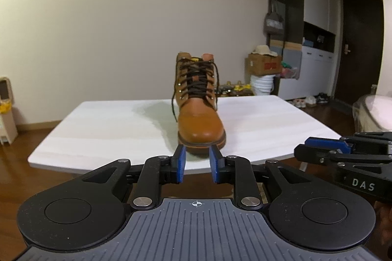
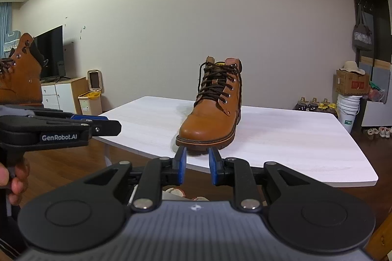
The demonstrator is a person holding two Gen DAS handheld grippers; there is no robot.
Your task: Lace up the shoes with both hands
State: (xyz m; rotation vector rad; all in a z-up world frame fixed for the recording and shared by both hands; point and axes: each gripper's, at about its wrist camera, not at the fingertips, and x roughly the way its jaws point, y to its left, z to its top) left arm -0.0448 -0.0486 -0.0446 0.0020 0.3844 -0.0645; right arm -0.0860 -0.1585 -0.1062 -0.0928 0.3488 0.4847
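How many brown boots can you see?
2. One boot stands on the white table, toe toward the grippers. A second boot shows partly at the right wrist view's left edge. More may be hidden.

Right claw (image 2: 197,164) open and empty, tan boot (image 2: 210,111) upright on white bench (image 2: 294,150) just beyond it, toe toward claw.
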